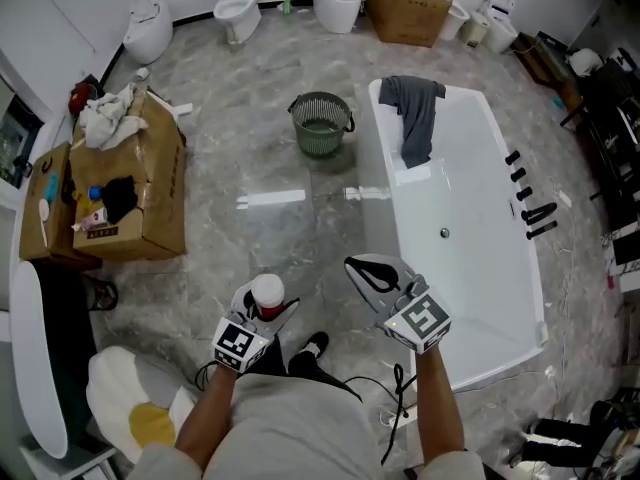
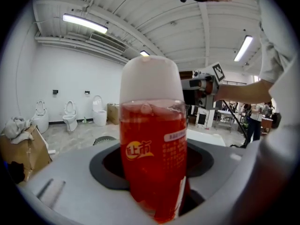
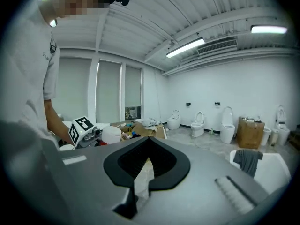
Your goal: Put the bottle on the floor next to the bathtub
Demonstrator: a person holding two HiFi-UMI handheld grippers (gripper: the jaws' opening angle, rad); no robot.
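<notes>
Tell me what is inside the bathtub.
A grey towel hangs over the bathtub's far rim into the basin; a drain shows on its bare floor. The right tongs hide part of its near left side.

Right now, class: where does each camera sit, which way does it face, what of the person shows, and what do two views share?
Head view: on the head, steeply down at the bathtub; forearms, left tool, right tool.
Left gripper view: on the left tool, along its jaws at the held bottle; sleeve at right.
Right gripper view: on the right tool, along shut jaws toward toilets; arm at left.
Shared: both gripper views show those toilets.
</notes>
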